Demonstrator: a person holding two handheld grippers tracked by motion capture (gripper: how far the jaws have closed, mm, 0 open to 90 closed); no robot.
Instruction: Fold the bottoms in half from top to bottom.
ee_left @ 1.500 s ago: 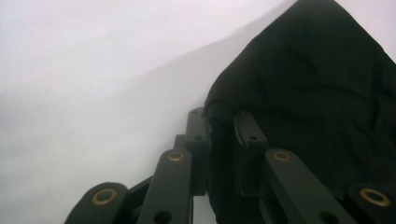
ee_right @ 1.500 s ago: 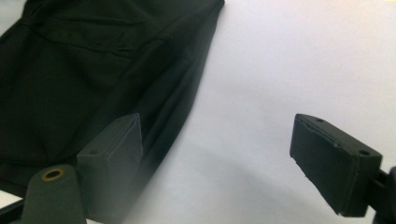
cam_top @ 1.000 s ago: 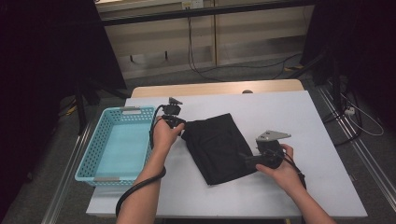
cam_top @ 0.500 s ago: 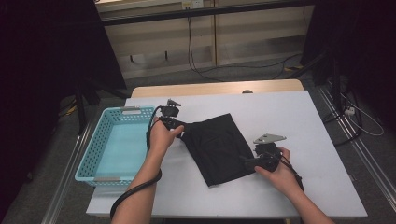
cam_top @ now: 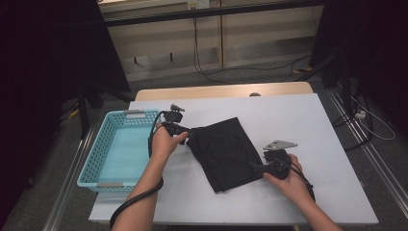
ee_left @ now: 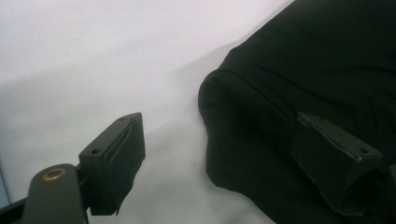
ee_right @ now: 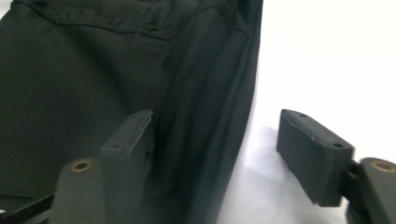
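A folded black garment (cam_top: 226,153) lies in the middle of the white table (cam_top: 298,120). My left gripper (cam_top: 185,135) is at the garment's left corner, open, one jaw over the cloth (ee_left: 299,88) and the other over bare table. My right gripper (cam_top: 254,167) is at the garment's right lower edge, open too. In the right gripper view the seamed edge of the cloth (ee_right: 205,84) runs between the jaws, one jaw above the fabric and the other above the table.
A light blue plastic basket (cam_top: 98,155) stands at the table's left edge, with nothing inside. Cables (cam_top: 211,72) lie on the floor beyond the table, before a low wooden wall. White tabletop shows to the right of the garment and in front of it.
Both grippers have crept inward to the garment's edges. The left one has slid a little right onto the corner. The garment lies as before.
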